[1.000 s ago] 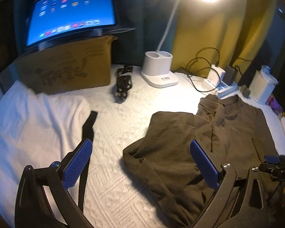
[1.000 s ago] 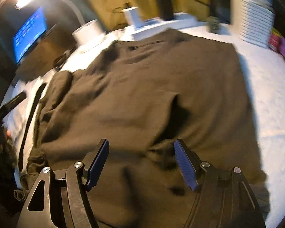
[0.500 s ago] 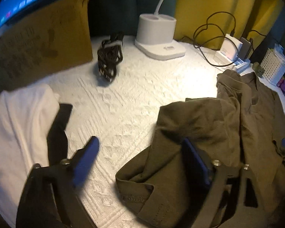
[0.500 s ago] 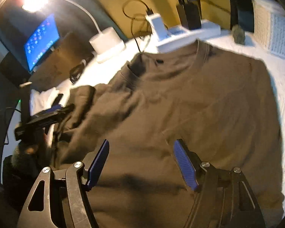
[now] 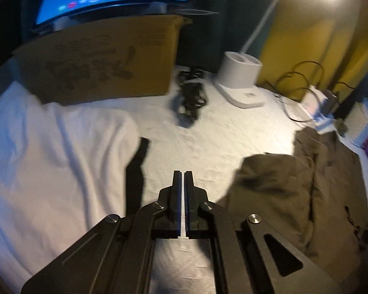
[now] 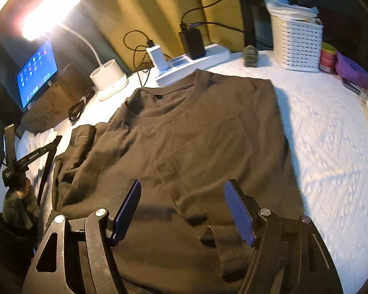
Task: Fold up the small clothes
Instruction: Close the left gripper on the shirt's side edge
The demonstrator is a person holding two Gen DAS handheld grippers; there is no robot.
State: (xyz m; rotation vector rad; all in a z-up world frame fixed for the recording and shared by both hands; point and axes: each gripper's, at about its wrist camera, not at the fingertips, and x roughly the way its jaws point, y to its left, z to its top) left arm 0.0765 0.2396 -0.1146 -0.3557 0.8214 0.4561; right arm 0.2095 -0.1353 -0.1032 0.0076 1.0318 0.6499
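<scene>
Olive-brown cotton, a shirt lay spread on the white quilted cover, neck toward the lamp base, one sleeve bunched at its left side. The right gripper hovered over the hem end, blue pads wide apart, nothing between them. The left gripper pointed at bare cover, its jaws pressed together and empty; the bunched sleeve lay just beside it to the right, a white cloth with a black strap to its left. A second earlier that gripper stood wide open; half a second ago it straddled the sleeve's edge.
</scene>
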